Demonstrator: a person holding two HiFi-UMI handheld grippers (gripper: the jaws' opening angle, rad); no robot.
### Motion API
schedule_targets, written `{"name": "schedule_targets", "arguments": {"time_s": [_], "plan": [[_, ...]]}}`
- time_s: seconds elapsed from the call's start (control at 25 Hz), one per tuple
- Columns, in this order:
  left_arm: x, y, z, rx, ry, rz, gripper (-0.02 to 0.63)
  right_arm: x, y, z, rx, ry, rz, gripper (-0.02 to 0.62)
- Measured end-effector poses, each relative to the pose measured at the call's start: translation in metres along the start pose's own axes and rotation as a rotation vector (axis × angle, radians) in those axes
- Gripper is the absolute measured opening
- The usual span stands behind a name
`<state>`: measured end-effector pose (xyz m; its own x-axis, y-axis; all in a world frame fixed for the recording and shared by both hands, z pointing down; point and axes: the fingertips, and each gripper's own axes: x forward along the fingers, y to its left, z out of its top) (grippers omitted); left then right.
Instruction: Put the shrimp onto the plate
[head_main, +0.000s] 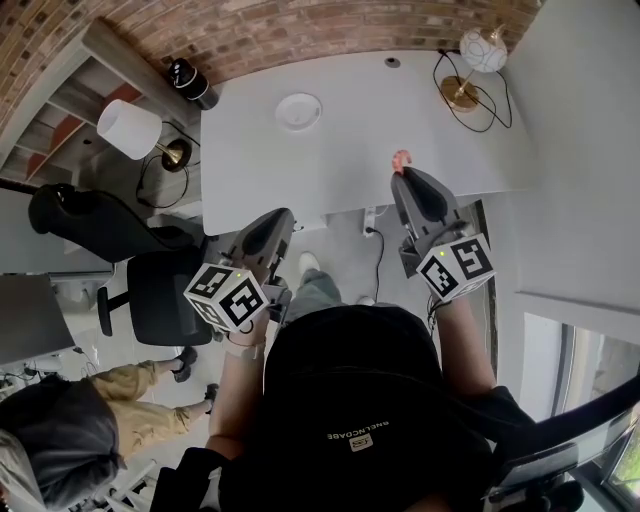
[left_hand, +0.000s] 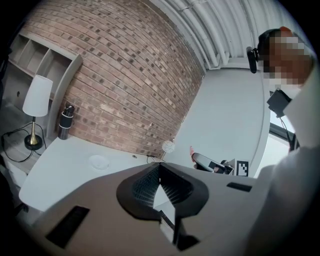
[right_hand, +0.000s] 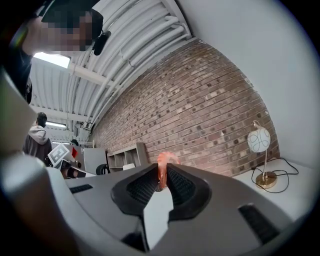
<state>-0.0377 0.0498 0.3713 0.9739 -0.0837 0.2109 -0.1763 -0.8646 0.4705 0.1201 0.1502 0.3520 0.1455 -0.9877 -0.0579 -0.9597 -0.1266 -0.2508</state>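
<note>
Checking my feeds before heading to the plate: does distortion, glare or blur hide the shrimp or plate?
Head view: heavy fisheye bending, yet plate and shrimp read sharp. Right gripper view: shrimp clear between the jaws; bright ceiling light upper left, no glare on it. Left gripper view: plate small, pale, low contrast on the white table; corners dark.

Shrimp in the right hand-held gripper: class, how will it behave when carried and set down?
Probably light: the shrimp sticks up from the right hand-held gripper, pinched at one end only. Likely stiff, since its curl holds shape unsupported. Being curved, it may rock on the plate.
</note>
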Motion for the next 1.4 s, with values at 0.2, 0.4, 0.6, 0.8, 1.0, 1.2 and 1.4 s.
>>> {"name": "schedule_targets", "arguments": {"time_s": [0.2, 0.4, 0.6, 0.8, 1.0, 1.2, 1.4], "plan": [[0.014, 0.026, 0.017, -0.008, 0.013, -0.024, 0.003, 0.032, -0.002, 0.001, 0.003, 0.01, -0.017, 0.052], [0.025, 0.051, 0.034, -0.014, 0.017, -0.049, 0.003, 0.06, -0.003, 0.001, -0.002, 0.016, -0.033, 0.052], [0.03, 0.079, 0.048, -0.032, 0.021, -0.072, 0.003, 0.088, 0.002, 0.002, -0.017, 0.031, -0.059, 0.052], [0.035, 0.106, 0.066, -0.036, 0.024, -0.097, 0.003, 0.116, 0.005, 0.004, -0.027, 0.033, -0.088, 0.052], [0.039, 0.135, 0.077, -0.036, 0.029, -0.118, 0.003, 0.145, 0.012, -0.001, -0.039, 0.025, -0.1, 0.052], [0.042, 0.163, 0.088, -0.042, 0.031, -0.127, 0.003, 0.17, 0.017, -0.005, -0.052, 0.025, -0.117, 0.052], [0.047, 0.187, 0.101, -0.048, 0.031, -0.132, 0.003, 0.193, 0.017, -0.007, -0.058, 0.031, -0.134, 0.052]]}}
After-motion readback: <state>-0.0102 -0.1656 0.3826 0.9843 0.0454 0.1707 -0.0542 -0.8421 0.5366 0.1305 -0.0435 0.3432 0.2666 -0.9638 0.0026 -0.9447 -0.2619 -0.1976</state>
